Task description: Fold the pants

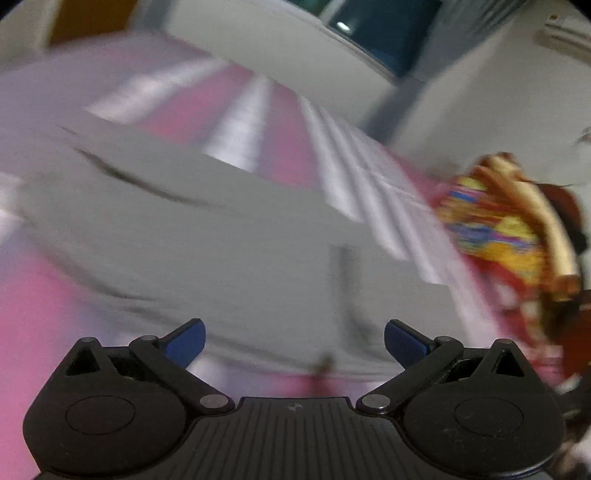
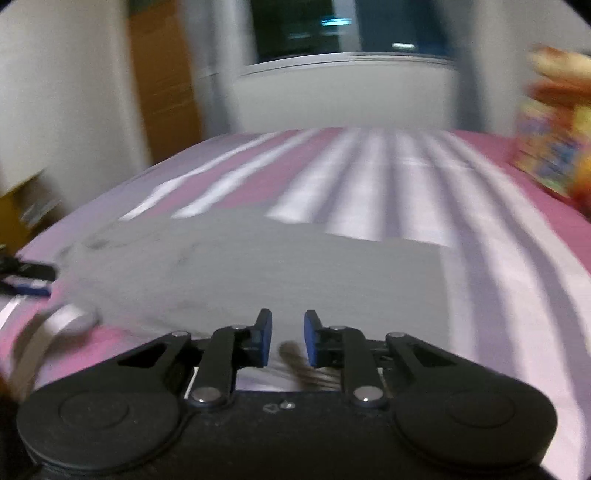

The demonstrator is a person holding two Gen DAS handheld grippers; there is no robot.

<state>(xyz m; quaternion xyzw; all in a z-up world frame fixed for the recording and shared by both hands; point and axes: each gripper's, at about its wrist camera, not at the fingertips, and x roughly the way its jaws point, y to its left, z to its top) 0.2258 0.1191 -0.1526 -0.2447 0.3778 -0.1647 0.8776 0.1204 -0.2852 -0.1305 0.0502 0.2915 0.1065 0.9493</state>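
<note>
Grey pants (image 1: 207, 236) lie spread flat on a pink and white striped bed sheet (image 1: 236, 107). Both views are blurred by motion. My left gripper (image 1: 294, 341) is wide open and empty, just above the near edge of the pants. In the right wrist view the pants (image 2: 258, 266) fill the middle. My right gripper (image 2: 288, 341) has its jaws a narrow gap apart with nothing between them, above the near edge of the pants. The left gripper (image 2: 26, 280) shows at the far left edge of that view.
A colourful yellow, red and blue cloth bundle (image 1: 517, 229) sits on the bed at the right, also in the right wrist view (image 2: 554, 147). A white wall and dark window (image 2: 351, 29) stand beyond the bed. An orange-brown door (image 2: 166, 81) is at the back left.
</note>
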